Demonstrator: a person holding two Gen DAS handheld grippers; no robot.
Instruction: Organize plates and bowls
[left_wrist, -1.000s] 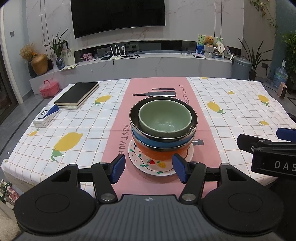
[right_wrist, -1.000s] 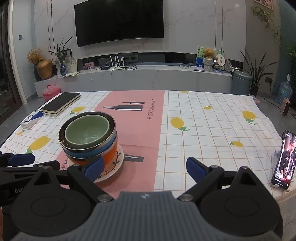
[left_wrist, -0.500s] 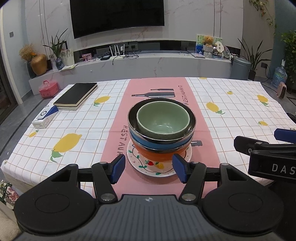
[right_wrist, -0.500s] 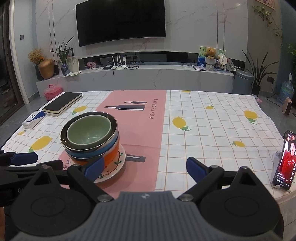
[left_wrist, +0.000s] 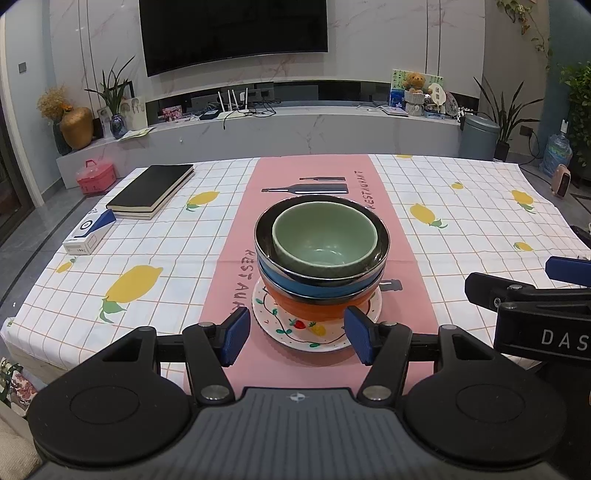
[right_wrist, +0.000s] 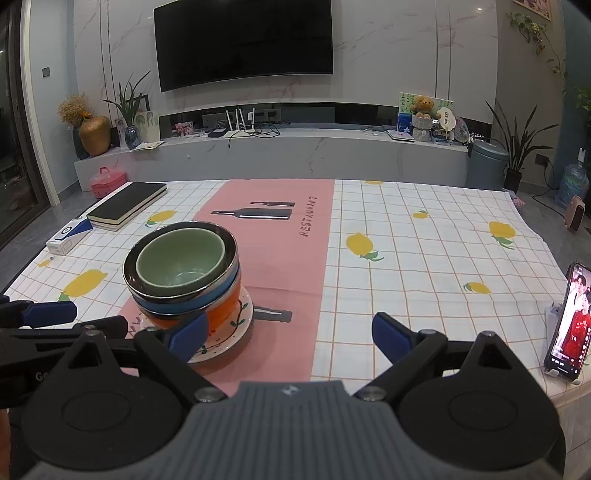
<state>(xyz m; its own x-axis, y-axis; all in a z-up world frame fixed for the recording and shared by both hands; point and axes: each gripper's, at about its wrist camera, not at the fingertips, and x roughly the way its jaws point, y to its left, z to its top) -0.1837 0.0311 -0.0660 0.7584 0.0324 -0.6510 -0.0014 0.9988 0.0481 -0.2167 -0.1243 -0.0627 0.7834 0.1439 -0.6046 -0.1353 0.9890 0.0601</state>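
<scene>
- now, we saw the bowl stack (left_wrist: 321, 266) upright on the patterned plate (left_wrist: 295, 328), mouths facing up, on the pink runner (left_wrist: 314, 177) near the table's front edge; being round, it showed no long axis.
- the green bowl (left_wrist: 325, 236) sat nested in the steel bowl (left_wrist: 266, 251), above a blue bowl (left_wrist: 295, 286) and an orange bowl (left_wrist: 310, 308).
- our left gripper (left_wrist: 297, 334) was spread wide, empty, just short of the plate.
- our right gripper (right_wrist: 286, 334) was likewise wide apart, gripping nothing, right of the stack.
- against a second before, both views sat slightly closer; the stack had not moved.
</scene>
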